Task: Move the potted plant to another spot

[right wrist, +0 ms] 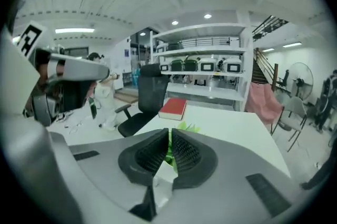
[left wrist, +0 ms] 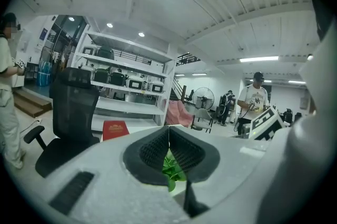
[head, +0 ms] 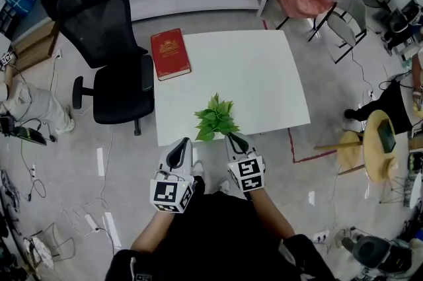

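Green potted plant [head: 214,118] stands at the white bench's [head: 264,75] near edge; your right gripper [head: 233,137] pinches its pot narrowly, your left gripper [head: 183,141] waits closed and empty just beside.

Left gripper [head: 184,142] and right gripper [head: 232,137], lower centre of head view: white-grey moulded shells with a dark inlay on top. Each carries a marker cube [head: 172,192], white with black square patterns. In the gripper views the bodies are pale grey, with black ribbed pads [left wrist: 152,149] set in a dark surround and dark slot-shaped recesses on the shell. Person wears a black top [head: 221,233] with short black sleeves [head: 125,260]
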